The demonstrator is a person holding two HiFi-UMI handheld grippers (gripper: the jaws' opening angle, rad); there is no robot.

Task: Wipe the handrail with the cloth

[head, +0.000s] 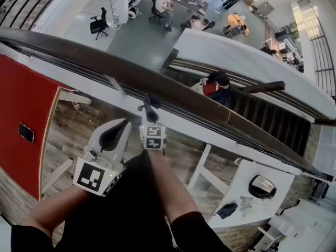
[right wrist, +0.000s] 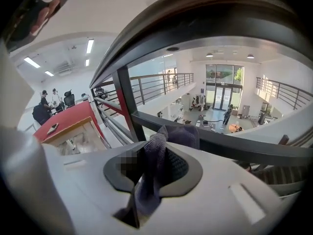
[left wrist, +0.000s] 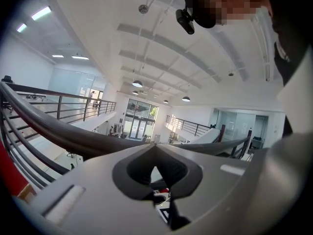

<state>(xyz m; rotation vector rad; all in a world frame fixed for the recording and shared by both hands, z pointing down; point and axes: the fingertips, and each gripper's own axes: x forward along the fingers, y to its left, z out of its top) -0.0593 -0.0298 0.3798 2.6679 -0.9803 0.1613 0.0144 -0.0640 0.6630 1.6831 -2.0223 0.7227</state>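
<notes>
The dark brown handrail [head: 79,54] runs from upper left to lower right across the head view, over an open drop. My right gripper [head: 151,108] is shut on a dark purple-grey cloth [head: 153,101], whose tip sits just under the rail's near edge. In the right gripper view the cloth [right wrist: 161,153] bunches between the jaws, with the handrail [right wrist: 220,18] arching close overhead. My left gripper [head: 125,123] is a little lower and to the left, shut with nothing in it. In its own view the left gripper [left wrist: 155,147] has tips that meet, and the handrail [left wrist: 58,131] passes just beyond them.
Thin metal bars [right wrist: 220,146] run under the handrail. A red surface [head: 21,109] lies at left, a staircase [head: 262,114] at right. Far below are desks with seated people [head: 194,14] and a white table [head: 247,188].
</notes>
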